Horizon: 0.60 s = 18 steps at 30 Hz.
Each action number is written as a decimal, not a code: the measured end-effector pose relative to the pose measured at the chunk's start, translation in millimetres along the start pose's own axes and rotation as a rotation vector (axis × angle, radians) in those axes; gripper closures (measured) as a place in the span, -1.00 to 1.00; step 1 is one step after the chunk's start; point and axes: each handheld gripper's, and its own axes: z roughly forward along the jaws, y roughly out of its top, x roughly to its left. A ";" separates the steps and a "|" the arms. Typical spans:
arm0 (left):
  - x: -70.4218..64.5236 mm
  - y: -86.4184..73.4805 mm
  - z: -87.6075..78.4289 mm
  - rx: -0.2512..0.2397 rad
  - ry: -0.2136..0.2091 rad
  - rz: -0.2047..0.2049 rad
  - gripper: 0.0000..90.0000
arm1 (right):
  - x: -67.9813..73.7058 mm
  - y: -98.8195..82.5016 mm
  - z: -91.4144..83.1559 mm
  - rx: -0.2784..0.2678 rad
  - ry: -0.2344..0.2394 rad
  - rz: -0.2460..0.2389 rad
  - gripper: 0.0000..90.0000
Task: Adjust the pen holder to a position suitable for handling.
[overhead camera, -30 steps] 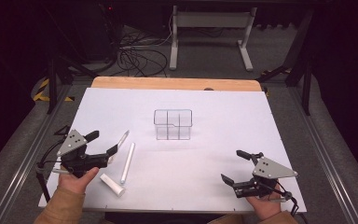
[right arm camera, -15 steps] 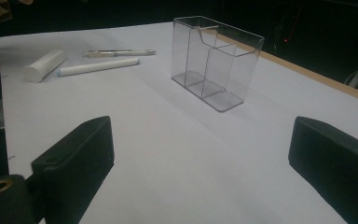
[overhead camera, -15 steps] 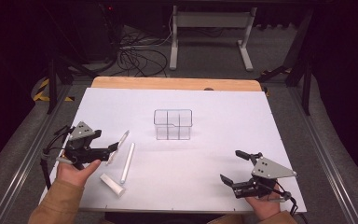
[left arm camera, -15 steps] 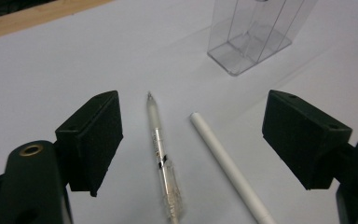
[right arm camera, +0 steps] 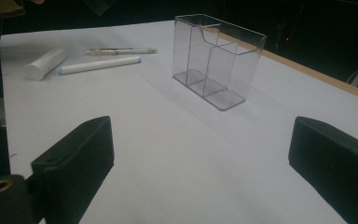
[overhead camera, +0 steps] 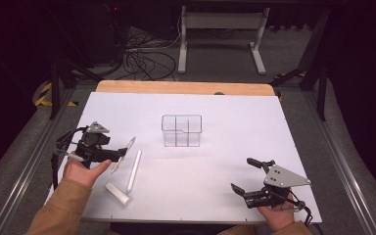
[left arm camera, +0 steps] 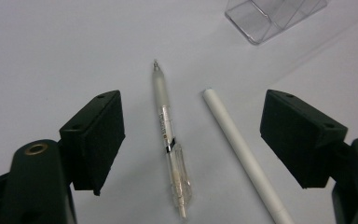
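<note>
- The clear pen [left arm camera: 170, 149] lies on the bench [overhead camera: 235, 161] between the left gripper [left arm camera: 191, 140] fingers; its long way points straight ahead
- Those fingers have just been closing, open still, not touching it; the right gripper [overhead camera: 251, 177], far off, is open too

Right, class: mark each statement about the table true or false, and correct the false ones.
1. The clear organiser has pens standing in it. False: its compartments are empty.
2. The left gripper is open, with the clear pen lying between its jaws untouched. True.
3. The white pen lies beside the clear pen on the table. True.
4. The right gripper grips the short white cylinder. False: it is open and holds nothing; the cylinder lies near the left hand.
5. The clear pen stands upright. False: it lies flat.
</note>
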 end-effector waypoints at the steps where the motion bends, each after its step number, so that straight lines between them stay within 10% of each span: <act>1: 0.5 2.0 3.2 0.021 -0.003 -0.006 -0.47 | 0.0 -0.1 0.0 0.000 0.000 0.000 -0.84; 18: 4.9 18.1 25.1 0.153 -0.026 -0.012 -0.32 | -0.2 -0.5 0.2 0.000 0.004 -0.009 -0.84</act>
